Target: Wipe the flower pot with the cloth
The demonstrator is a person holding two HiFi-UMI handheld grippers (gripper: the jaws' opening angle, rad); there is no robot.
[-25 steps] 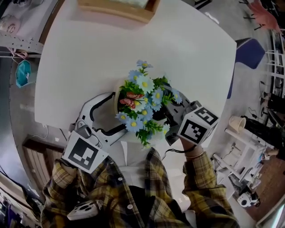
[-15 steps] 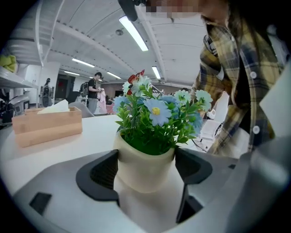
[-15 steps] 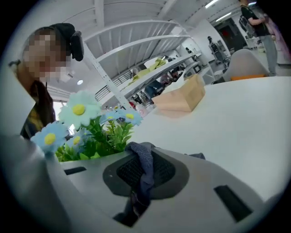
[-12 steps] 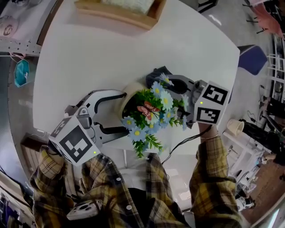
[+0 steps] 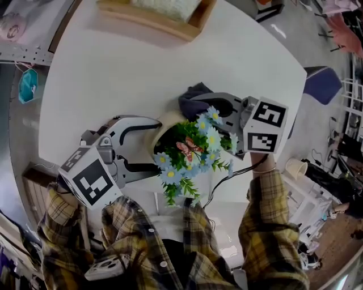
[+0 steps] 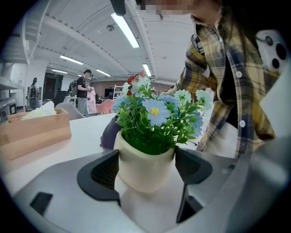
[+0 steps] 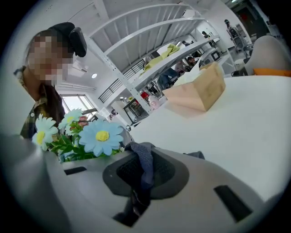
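Two tongs, both gripping. Left tongs (image 6: pixel 148 167) closed on the round cream flower pot (image 5: pixel 161 126), one pad on each side. Pot upright at the near edge of the white worktop (image 5: pixel 170 62), blue flowers (image 5: pixel 199 141) pointing up. Right tongs (image 7: pixel 140 182) pinched shut on the dark blue-grey cloth (image 5: pixel 193 94), just behind the pot.

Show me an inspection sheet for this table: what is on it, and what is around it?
Surface: white table, no spills seen.
Job's things: cream flower pot with blue daisies; dark cloth bunched at its far side.
Clutter: wooden tissue box at the far edge.
Grippers: left tongs clamp the flower pot's sides; right tongs pinch the cloth.
Cables: black cable hanging from the right tongs.
Surroundings: blue chair, shelving, a person far off.
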